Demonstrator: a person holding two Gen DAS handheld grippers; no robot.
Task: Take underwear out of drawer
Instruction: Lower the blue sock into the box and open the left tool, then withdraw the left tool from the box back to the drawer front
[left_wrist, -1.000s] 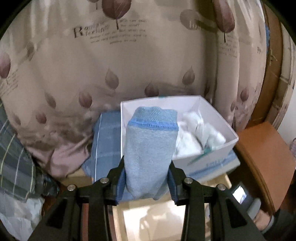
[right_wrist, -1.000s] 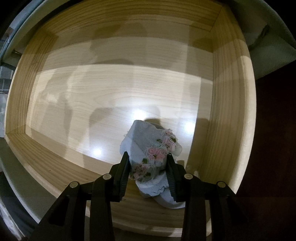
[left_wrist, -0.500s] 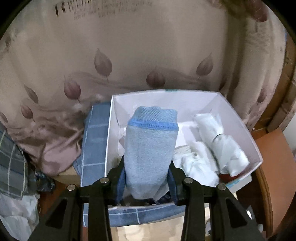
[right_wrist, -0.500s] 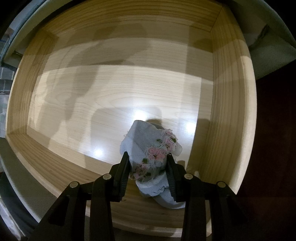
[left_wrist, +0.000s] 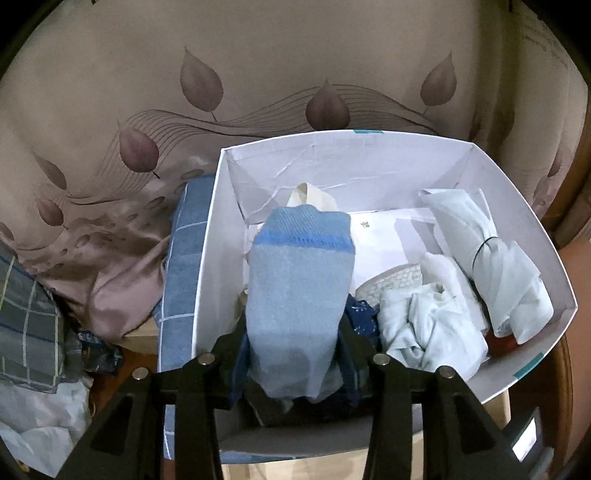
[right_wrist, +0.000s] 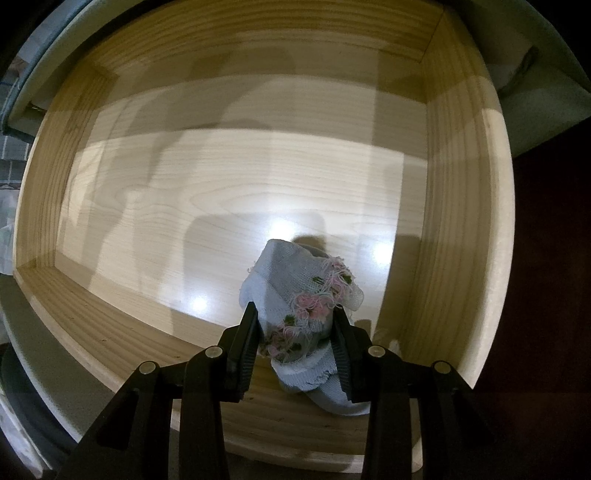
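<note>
Left claw (left_wrist: 293, 354) lowered into box (left_wrist: 524, 229); jaws opening.

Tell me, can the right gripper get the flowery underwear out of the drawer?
Probably yes. The right gripper is shut on the flowery underwear, and nothing else lies in the wooden drawer to block lifting it.

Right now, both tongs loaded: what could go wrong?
1. Left tongs have just been opening; the blue roll sits between them over the white box and could catch on a pad.
2. Right tongs pinch the floral piece near the drawer wall; it may snag.
</note>
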